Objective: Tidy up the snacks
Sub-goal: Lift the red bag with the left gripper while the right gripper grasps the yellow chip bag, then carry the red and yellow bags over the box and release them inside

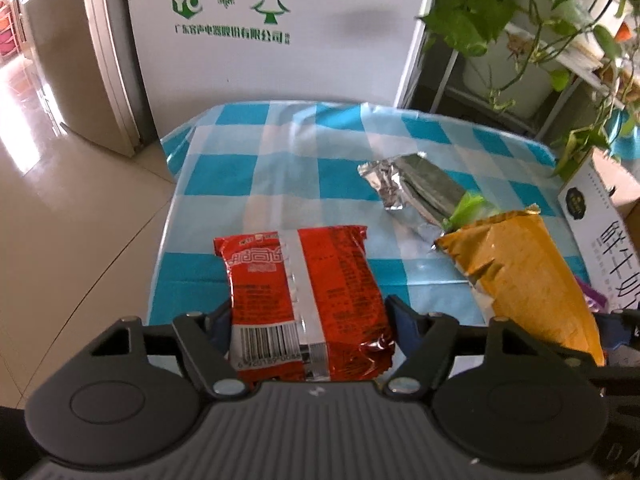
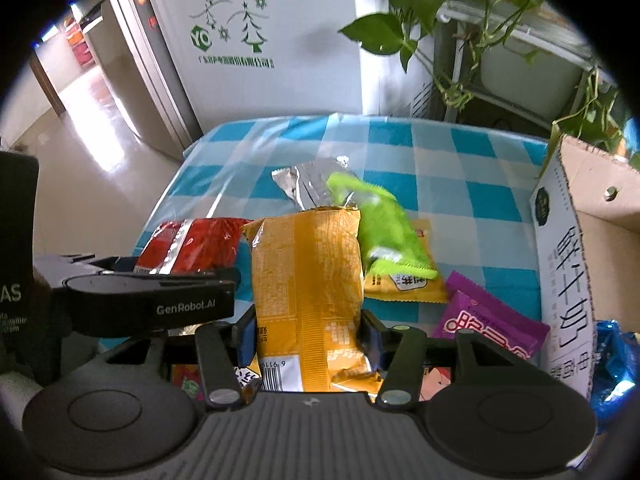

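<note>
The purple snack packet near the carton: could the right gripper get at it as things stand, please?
Probably not yet. The right gripper is shut on the yellow packet, so its jaws are occupied, though the purple packet lies uncovered beside the carton.

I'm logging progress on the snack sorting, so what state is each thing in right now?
Left gripper: shut on the red packet.
Right gripper: shut on the yellow packet.
Silver foil packet: lying on the tablecloth.
Purple packet: lying flat.
Cardboard box: open.
</note>
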{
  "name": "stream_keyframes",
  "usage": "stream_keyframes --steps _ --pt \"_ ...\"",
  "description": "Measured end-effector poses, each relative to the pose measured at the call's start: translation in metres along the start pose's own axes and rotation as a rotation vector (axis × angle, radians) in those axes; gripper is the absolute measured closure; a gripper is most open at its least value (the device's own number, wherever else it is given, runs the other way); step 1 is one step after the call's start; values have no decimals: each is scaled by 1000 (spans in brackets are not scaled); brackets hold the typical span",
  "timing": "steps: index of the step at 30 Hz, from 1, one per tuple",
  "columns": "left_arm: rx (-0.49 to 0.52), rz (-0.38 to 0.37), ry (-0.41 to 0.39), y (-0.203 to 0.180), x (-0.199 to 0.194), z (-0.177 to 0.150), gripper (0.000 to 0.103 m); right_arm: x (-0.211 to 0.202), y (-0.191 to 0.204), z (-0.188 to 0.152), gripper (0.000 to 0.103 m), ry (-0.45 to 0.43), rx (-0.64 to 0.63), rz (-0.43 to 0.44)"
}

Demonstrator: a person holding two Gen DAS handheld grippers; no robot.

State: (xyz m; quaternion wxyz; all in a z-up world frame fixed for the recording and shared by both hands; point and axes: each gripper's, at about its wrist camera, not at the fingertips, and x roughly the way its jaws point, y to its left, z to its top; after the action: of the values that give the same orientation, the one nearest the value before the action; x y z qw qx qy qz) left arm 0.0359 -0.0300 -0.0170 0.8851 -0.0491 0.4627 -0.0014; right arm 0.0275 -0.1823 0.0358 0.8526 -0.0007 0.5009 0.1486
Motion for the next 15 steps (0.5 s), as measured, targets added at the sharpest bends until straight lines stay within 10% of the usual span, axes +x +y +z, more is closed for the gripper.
stream_keyframes --steps 15 --pt "14 -64 -97 4 -38 -18 29 -40 -7 -24 45 -116 91 -99"
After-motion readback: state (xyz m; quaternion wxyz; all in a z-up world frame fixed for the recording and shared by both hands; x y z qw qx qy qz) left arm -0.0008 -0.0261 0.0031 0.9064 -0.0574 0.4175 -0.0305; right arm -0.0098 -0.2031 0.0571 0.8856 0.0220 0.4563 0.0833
